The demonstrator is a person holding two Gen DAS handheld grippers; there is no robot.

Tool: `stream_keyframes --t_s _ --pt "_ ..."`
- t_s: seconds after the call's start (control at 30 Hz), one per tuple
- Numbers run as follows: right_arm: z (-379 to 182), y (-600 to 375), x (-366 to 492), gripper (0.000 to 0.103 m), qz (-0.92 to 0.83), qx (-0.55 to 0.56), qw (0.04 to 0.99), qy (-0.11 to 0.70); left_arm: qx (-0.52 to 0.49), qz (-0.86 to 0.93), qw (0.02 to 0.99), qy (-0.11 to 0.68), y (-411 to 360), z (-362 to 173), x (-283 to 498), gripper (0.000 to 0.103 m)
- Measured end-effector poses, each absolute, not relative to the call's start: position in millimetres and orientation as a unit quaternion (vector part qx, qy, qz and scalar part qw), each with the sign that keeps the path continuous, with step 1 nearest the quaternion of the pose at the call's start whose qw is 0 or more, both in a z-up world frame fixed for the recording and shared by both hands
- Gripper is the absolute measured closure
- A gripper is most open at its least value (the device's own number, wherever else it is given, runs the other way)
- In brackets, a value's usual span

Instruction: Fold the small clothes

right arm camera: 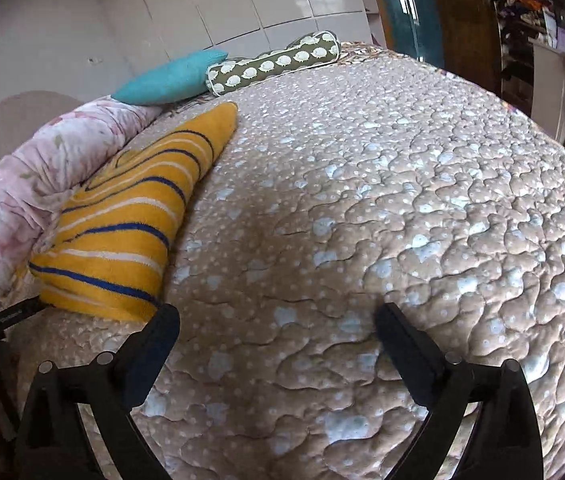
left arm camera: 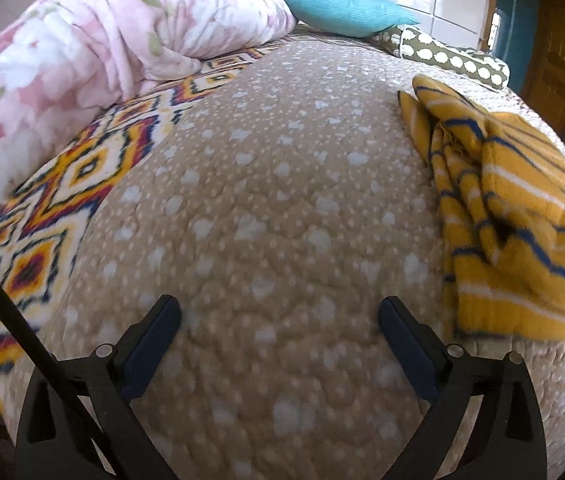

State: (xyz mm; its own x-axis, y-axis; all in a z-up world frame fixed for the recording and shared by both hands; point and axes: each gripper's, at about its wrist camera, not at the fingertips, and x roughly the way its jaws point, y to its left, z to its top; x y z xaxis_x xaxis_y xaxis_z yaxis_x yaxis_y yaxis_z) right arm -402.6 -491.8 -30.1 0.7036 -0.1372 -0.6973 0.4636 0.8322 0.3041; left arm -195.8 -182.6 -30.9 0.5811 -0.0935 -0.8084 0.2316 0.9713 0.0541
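A yellow garment with blue and white stripes (left arm camera: 518, 216) lies folded in layers on the beige quilted bedspread (left arm camera: 266, 208), at the right of the left wrist view. It also shows at the left of the right wrist view (right arm camera: 122, 232). My left gripper (left arm camera: 280, 312) is open and empty above bare quilt, with the garment just right of its right finger. My right gripper (right arm camera: 278, 320) is open and empty above the quilt (right arm camera: 382, 208), with the garment just beyond its left finger.
A pink floral duvet (left arm camera: 82, 64) is bunched along the left, over a patterned blanket (left arm camera: 62, 200). A teal cushion (left arm camera: 342, 8) and a green bolster with white spots (left arm camera: 450, 56) lie at the bed's far end. Shelves (right arm camera: 554, 60) stand at the right.
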Motion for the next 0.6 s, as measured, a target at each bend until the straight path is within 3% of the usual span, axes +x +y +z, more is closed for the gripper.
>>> stream_keyframes --t_s 0.43,0.6 --pt "-34.7 -454.1 -411.4 0.001 -0.199 0.143 0.898 0.366 0.068 -0.074 0.905 0.413 -180.0 -30.1 -238.9 0.001" --pt "-34.1 -449.1 -415.0 0.001 -0.204 0.139 0.898 0.364 0.070 -0.054 0.889 0.450 -185.4 -26.0 -240.4 0.000"
